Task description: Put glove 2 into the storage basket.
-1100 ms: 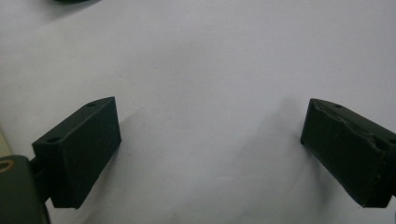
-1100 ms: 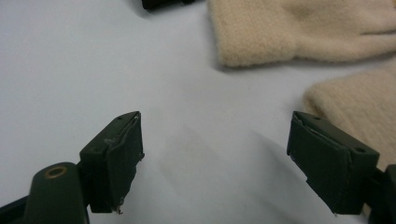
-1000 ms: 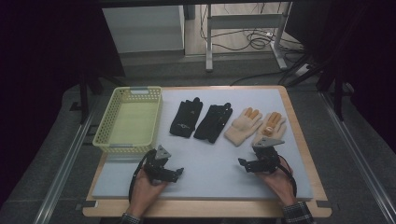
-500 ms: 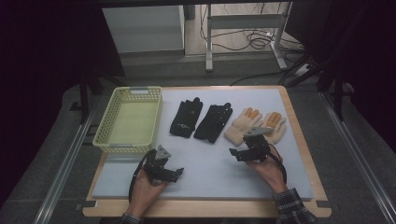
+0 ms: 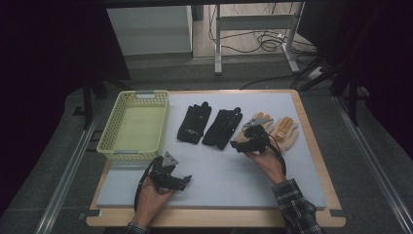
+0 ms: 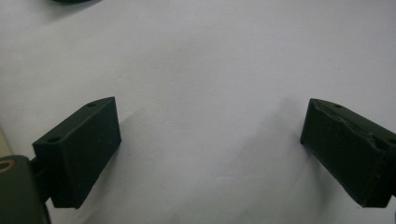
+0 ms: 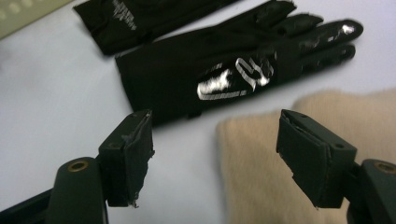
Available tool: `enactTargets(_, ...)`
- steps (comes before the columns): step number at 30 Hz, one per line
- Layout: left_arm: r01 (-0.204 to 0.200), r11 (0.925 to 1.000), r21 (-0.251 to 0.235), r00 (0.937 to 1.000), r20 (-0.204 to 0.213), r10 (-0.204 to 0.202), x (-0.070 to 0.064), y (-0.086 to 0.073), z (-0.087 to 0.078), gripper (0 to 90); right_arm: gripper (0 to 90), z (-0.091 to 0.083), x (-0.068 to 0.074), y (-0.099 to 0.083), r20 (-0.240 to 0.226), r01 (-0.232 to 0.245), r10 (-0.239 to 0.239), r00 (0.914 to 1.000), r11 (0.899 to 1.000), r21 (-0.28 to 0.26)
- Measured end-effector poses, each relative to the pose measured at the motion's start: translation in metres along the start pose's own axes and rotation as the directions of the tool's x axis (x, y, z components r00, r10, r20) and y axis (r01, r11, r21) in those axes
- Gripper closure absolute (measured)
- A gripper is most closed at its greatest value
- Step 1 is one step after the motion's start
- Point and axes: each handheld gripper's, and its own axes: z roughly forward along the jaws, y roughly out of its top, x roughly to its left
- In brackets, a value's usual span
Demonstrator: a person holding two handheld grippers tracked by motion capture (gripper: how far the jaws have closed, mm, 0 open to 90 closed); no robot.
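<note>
Gloves: left to right I see a lattice plastic basket (image 5: 134,127), 2 black gloves (image 5: 195,123), then 2 fuzzy tan gloves (image 5: 285,131) on the desk (image 5: 219,180). My left tool (image 5: 187,179) rests released; my right tool (image 7: 215,154) hovers released above the nearer tan cuff.

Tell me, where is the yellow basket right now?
In the high view the yellow basket sits at the table's far left, right beside the left-hand black glove, with the left gripper nearer the person, below it.
</note>
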Motion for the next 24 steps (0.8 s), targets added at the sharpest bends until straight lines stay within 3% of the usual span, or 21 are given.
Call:
enactTargets(8,0.0,1.0,0.0,1.0,0.0,0.0,0.0,0.0,0.0,5.1,38.9,0.024,-0.006,0.022,0.033,0.025,-0.025,0.9991,1.0,0.013)
enactTargets(11,0.001,1.0,-0.002,1.0,0.0,-0.001,0.0,0.0,0.0,5.1,40.2,0.036,-0.008,0.029,0.027,0.004,-0.004,0.9996,1.0,0.012)
enactTargets(19,-0.002,1.0,0.001,1.0,0.001,0.002,0.0,0.0,0.0,5.1,26.6,0.069,-0.01,0.044,0.067,-0.01,0.008,0.9977,0.999,0.039)
enactTargets(24,0.0,1.0,-0.001,1.0,0.001,0.0,0.0,0.0,0.0,5.1,25.8,0.087,-0.013,0.043,0.109,0.003,-0.012,0.994,0.996,0.087)
